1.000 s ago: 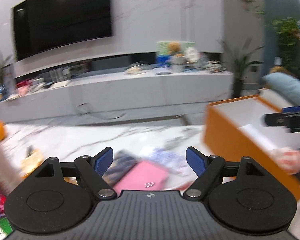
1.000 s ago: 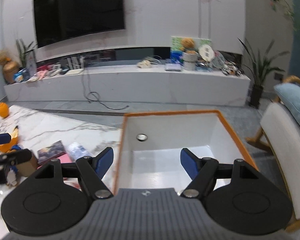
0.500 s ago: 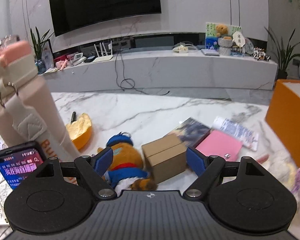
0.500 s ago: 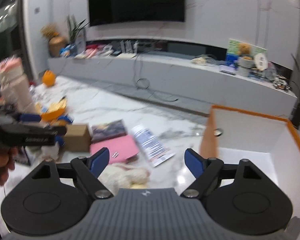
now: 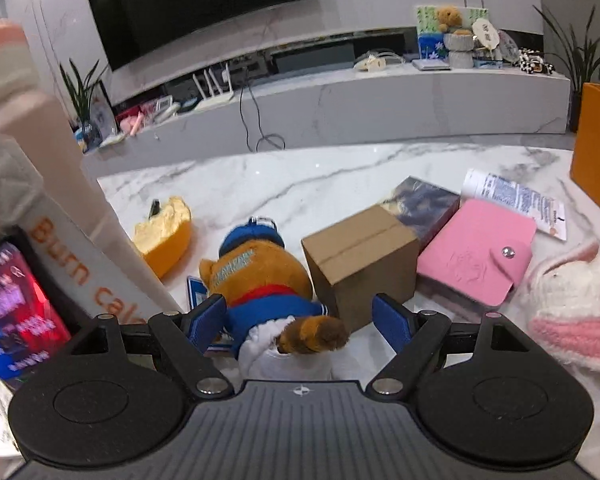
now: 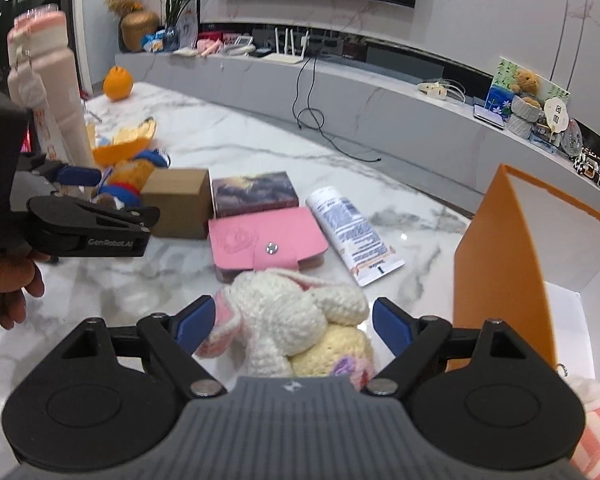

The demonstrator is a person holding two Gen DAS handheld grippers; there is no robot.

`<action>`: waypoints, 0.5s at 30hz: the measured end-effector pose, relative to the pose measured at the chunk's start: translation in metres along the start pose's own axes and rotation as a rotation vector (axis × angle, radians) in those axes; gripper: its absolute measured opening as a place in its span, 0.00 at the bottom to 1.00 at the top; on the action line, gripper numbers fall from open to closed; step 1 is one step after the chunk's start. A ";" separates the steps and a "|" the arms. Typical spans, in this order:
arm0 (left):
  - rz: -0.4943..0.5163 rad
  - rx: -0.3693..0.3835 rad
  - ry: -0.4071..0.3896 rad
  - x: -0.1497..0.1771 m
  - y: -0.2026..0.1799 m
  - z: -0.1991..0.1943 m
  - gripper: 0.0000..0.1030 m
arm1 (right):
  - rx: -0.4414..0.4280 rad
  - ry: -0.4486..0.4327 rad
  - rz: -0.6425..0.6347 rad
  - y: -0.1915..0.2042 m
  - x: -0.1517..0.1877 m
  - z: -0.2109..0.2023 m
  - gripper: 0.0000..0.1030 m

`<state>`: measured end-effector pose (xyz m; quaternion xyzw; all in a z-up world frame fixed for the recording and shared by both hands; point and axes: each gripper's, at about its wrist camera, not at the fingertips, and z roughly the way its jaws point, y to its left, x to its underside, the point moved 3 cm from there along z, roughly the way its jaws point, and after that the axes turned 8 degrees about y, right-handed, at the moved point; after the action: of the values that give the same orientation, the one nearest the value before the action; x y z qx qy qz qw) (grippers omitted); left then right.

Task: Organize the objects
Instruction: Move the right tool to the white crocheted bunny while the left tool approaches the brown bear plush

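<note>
Between left gripper fingers (spread): bear plush.

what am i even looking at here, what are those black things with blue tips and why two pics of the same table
There is no robot here. A person holds a hand tool in each hand, and each tool ends in a two-finger claw with blue tips. A wide-angle camera sits on each tool and looks forward along its fingers, so you get two pictures of one marble table.

One picture is from the left claw. It is open, with a brown plush toy in blue clothes lying between its fingers. Beside the toy lie a cardboard box and a pink wallet.

The other picture is from the right claw, also open, around a white knitted bunny. To its right stands an orange box, open on top. The left tool shows at that picture's left edge.

Neither claw has closed on anything yet.
</note>
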<state>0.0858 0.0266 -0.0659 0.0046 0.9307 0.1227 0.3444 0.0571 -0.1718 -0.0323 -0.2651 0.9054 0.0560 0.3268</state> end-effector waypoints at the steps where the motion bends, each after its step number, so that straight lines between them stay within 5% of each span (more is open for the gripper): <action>1: 0.006 -0.009 -0.001 0.000 0.000 0.001 0.92 | 0.001 0.004 -0.003 0.000 0.001 0.002 0.84; 9: 0.028 -0.029 0.016 0.002 -0.001 0.006 0.90 | 0.062 0.052 -0.089 0.009 0.006 0.020 0.83; 15: 0.032 -0.018 0.013 0.002 0.001 0.002 0.71 | 0.080 0.065 -0.126 0.014 0.010 0.024 0.77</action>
<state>0.0853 0.0284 -0.0688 0.0155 0.9316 0.1369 0.3363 0.0571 -0.1577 -0.0583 -0.3098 0.8986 -0.0093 0.3106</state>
